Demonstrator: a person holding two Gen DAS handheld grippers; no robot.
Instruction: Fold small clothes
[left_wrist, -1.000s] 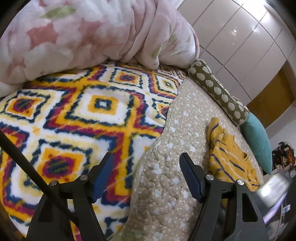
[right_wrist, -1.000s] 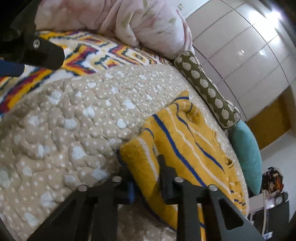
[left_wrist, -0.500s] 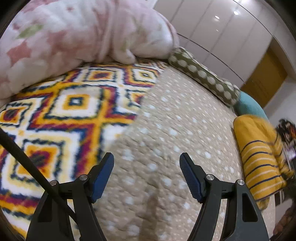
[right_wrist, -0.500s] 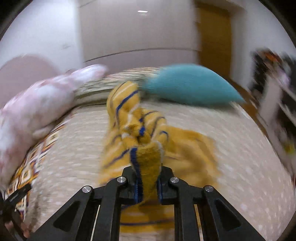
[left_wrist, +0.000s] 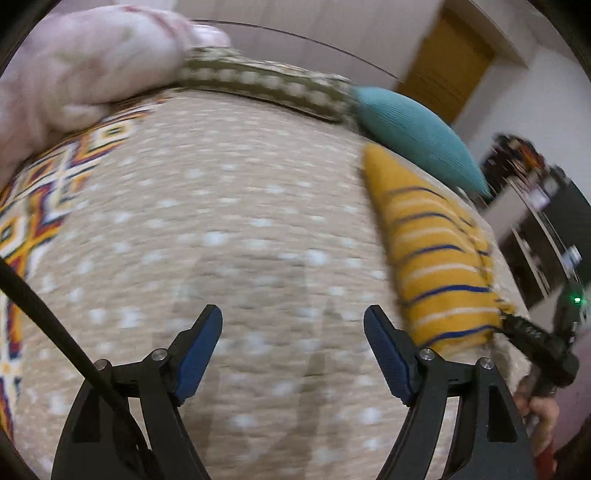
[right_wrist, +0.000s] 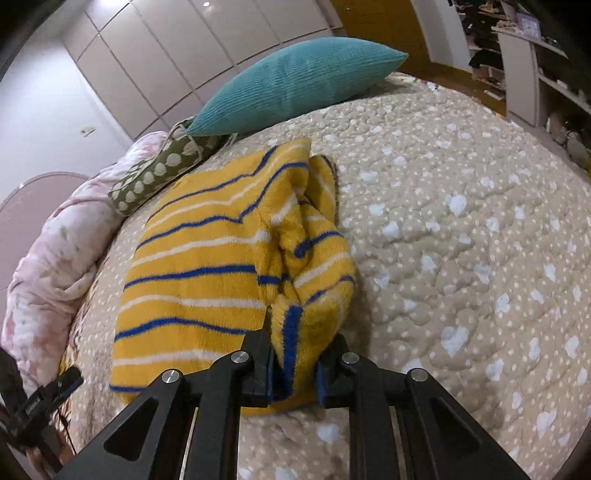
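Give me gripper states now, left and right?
Left gripper: open, jaws have just been opening, nothing between them, over the beige quilt.
Right gripper: closed on a bunched edge of the yellow striped garment.

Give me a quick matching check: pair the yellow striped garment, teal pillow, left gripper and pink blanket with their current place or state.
1 yellow striped garment
2 teal pillow
3 left gripper
4 pink blanket

A open, nothing between the fingers
B pinched at one edge by the right gripper
C bunched at the bed's left side
D behind the garment

Pairs: 1-B, 2-D, 3-A, 4-C
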